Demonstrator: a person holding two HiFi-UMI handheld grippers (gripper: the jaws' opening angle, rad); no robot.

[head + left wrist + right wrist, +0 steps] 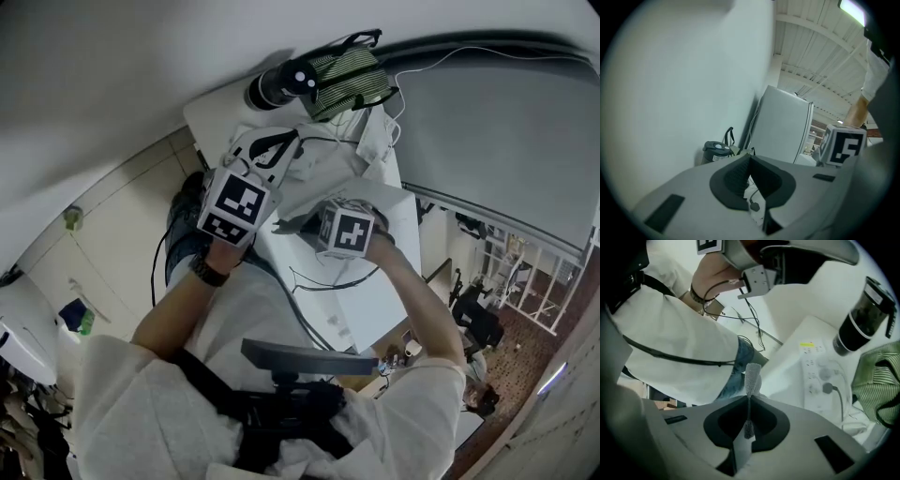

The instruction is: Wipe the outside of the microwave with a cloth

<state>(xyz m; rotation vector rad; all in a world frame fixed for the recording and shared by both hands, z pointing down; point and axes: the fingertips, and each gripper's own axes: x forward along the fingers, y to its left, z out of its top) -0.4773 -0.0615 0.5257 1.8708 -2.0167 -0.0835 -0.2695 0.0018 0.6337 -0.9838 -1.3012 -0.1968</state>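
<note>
While the cloth (751,375) is clamped edge-on in the right gripper (749,399), whose jaws are closed on it with a narrow grey strip standing above them at frame centre, no wiping contact exists. The pale upright box taken to be the microwave (783,125) appears centre-right in the left gripper view. It does not appear in the right gripper view, which faces the person's shirt (670,338) and the table. The left gripper (751,159) has its jaws together on nothing. A bottle (860,317) is at upper right, a power strip (818,376) below it, and a striped bag (876,380) at the right edge. The step in hand is judged to be approach. The next move calls for turning the right gripper toward the microwave and laying the cloth flat on a panel before stroking.
</note>
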